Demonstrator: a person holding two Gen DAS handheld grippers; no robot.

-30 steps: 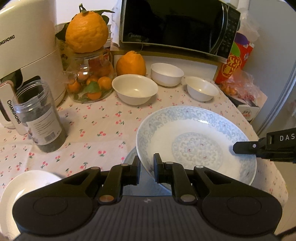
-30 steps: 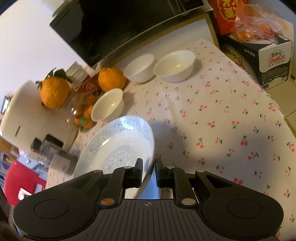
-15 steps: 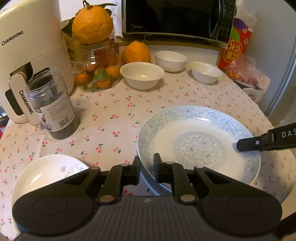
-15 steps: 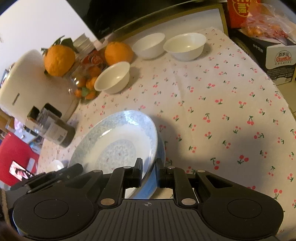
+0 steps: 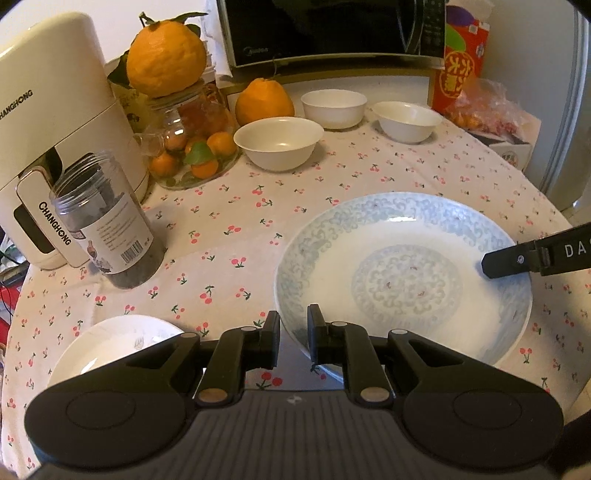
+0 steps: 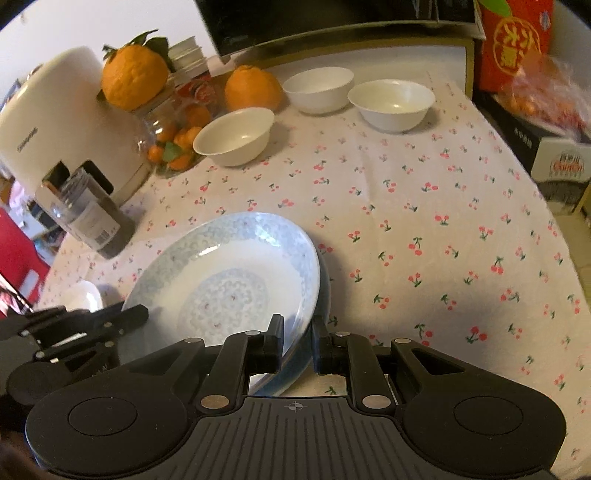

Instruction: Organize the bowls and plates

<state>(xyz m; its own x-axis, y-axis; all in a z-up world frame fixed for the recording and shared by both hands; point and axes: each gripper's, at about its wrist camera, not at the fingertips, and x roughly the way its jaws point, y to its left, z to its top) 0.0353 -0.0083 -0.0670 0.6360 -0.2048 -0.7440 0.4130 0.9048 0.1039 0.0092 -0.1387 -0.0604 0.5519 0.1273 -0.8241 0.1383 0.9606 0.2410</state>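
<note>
A large blue-patterned plate [image 5: 402,280] is held just above the cherry-print tablecloth. My left gripper [image 5: 293,336] is shut on its near-left rim. My right gripper [image 6: 298,341] is shut on its opposite rim, and one right finger [image 5: 517,256] shows over the plate's right side in the left wrist view. The plate [image 6: 229,291] tilts slightly in the right wrist view. A small white plate [image 5: 110,343] lies at the near left. Three white bowls [image 5: 279,142] [image 5: 334,109] [image 5: 406,121] stand at the back of the table.
A white appliance [image 5: 55,122], a dark-filled plastic jar [image 5: 107,229] and a glass jar of oranges [image 5: 192,147] stand at the left. A loose orange [image 5: 264,101], a microwave [image 5: 332,29] and a red box [image 5: 461,66] line the back. The table edge [image 5: 546,206] runs at the right.
Both grippers have pulled the plate back toward me and lowered it nearer the cloth. The small white plate has come further into the left wrist view.
</note>
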